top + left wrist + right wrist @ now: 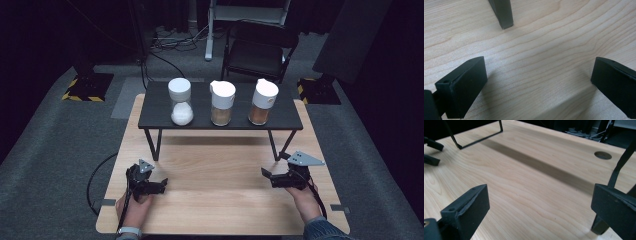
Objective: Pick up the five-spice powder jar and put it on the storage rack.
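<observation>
Three white-lidded jars stand in a row on a low black stand (160,117): a left jar (180,101) of white powder, a middle jar (222,103) with brown contents, and a right jar (262,101) with orange-brown contents. My left gripper (161,185) rests on the wooden table (215,200) at the front left, held in a hand, jaws pointing right. In its own view the left gripper (537,66) is open over bare wood. At the front right, my right gripper (266,175) points left. Seen in its own view, the right gripper (540,192) is open and holds nothing.
The stand's black legs (152,145) reach the table ahead of both grippers; one leg (502,15) stands just beyond the left jaws, another leg (619,170) beside the right jaw. A round hole (602,155) is in the tabletop. A black chair (257,47) stands behind the table.
</observation>
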